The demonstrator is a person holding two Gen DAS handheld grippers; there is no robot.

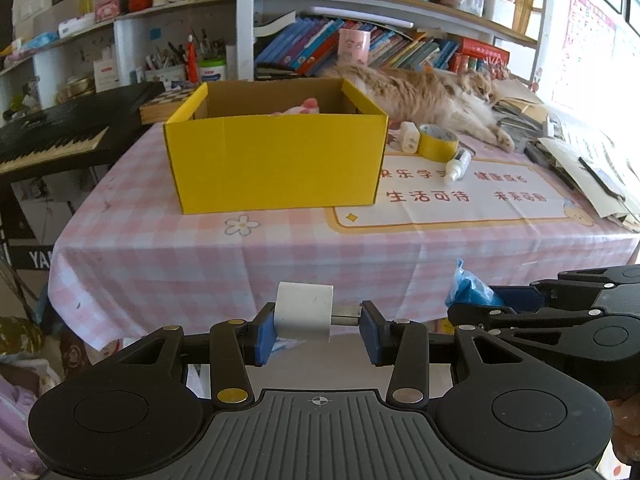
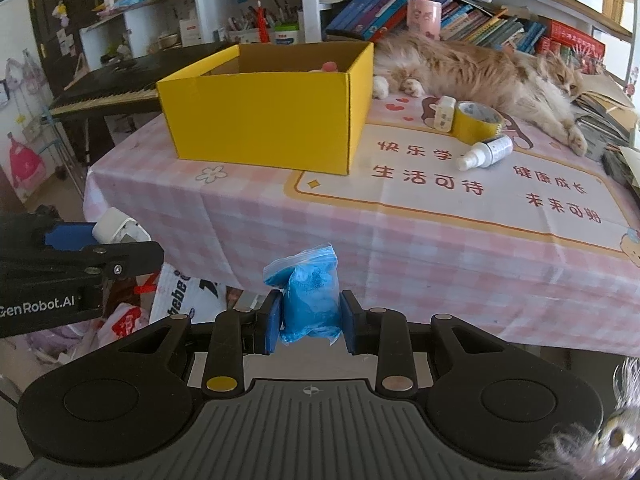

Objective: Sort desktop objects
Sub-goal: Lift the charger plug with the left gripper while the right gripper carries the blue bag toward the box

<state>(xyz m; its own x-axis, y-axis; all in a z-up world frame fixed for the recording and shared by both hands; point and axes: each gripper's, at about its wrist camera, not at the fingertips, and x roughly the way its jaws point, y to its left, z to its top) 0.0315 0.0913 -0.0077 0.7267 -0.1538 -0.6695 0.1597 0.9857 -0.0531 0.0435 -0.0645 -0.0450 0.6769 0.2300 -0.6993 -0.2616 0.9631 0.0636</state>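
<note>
- Yellow cardboard box (image 1: 276, 160) stands open on the table (image 1: 160, 248), toward its left side, on a pink checked cloth (image 1: 400, 256); something pink and white (image 1: 300, 109) shows just above its rim, inside.
- Left gripper (image 1: 318, 320) is clamped on a white charger (image 1: 304, 314): one blue pad presses the plug's body, the other meets its metal prongs. It hangs in front of the table's near edge, clear of the cloth.
- Right gripper (image 2: 308, 316) is squeezed tight on a blue bag (image 2: 306, 298), a clear pouch packed with blue powder or grains, its loose top sticking up above the pads. It too sits off the table, before the near edge.
- Both grippers are side by side; each shows at the edge of the other's view, the left one's white charger visible from the right wrist view (image 2: 120, 228).
- Right of the box lie three things close together: a second white plug (image 2: 445, 114), a roll of yellow tape (image 2: 476, 122) just beside it, and a small white spray bottle (image 2: 486, 152) on its side, just in front of the tape.
- A long-haired ginger cat (image 2: 480, 72) lies stretched along the table's far side, behind those things, its head toward the right.
- Behind the table are shelves of books (image 1: 360, 46) and a black keyboard (image 1: 52, 140) at the left.
- Papers (image 1: 592, 160) pile up at the table's right end.
</note>
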